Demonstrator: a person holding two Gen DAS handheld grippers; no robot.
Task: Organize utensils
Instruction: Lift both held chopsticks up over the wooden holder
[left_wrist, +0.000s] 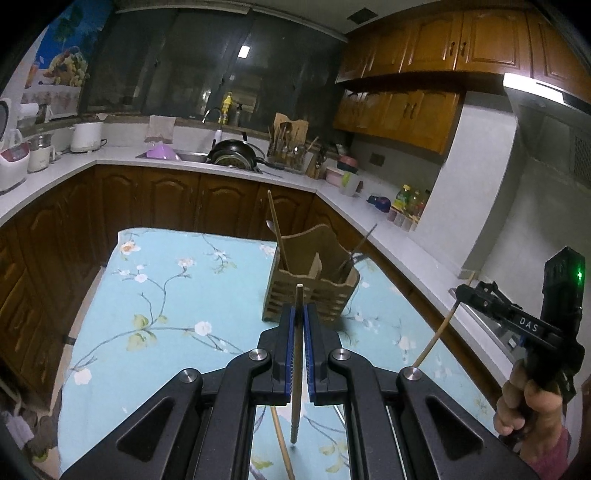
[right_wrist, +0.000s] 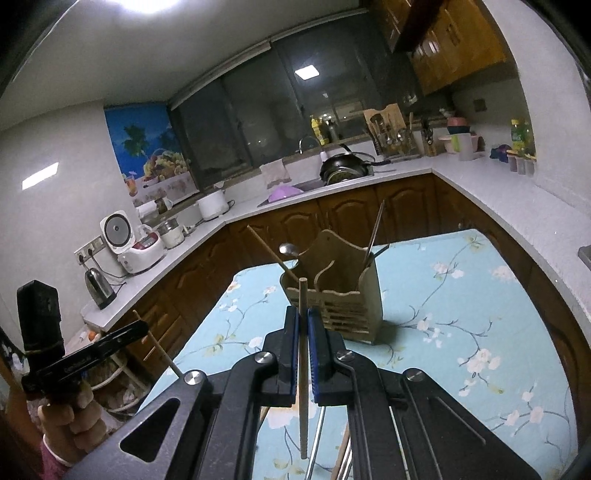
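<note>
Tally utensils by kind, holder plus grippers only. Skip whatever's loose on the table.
Wooden chopsticks: 3 (one in left gripper, one in right gripper, one in holder)
Metal chopsticks: 2, in holder
Spoon: 1, in holder
Total: 6
</note>
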